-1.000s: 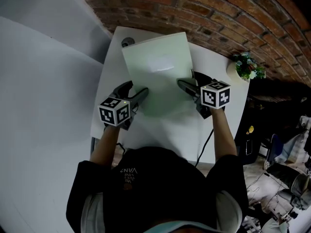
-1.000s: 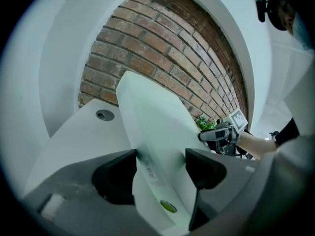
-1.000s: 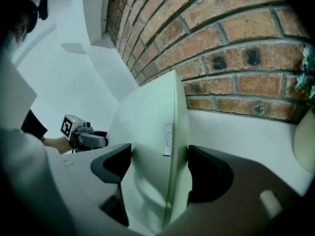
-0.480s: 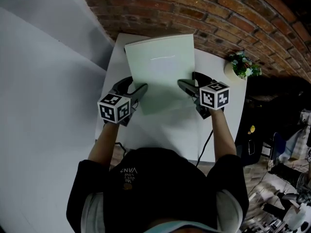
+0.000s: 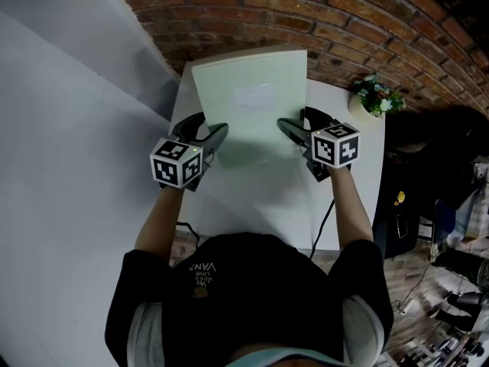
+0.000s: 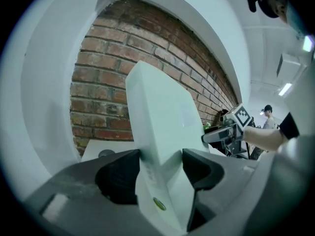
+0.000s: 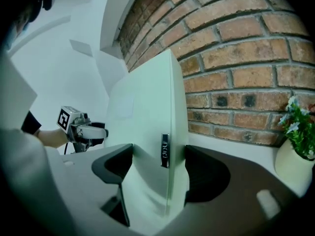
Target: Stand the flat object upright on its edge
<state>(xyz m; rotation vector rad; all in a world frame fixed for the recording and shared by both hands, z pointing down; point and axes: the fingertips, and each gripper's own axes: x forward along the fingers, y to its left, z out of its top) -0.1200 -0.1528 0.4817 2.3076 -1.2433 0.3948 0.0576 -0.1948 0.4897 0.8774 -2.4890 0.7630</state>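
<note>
Head view: left gripper [image 5: 210, 126] tightening, right gripper [image 5: 294, 119] clamping tilted panel [image 5: 252, 98].

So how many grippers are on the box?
2. The left gripper grips the box's left edge, its jaws having just closed further; the right gripper grips its right edge. None hidden.

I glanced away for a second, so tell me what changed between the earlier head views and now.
The flat panel tipped further upright as the left tool and right tool lifted it. The left tool's jaws have just been closing on its left edge. Unchanged: both tools grip its side edges; the potted plant stays at the far right corner of the table.
</note>
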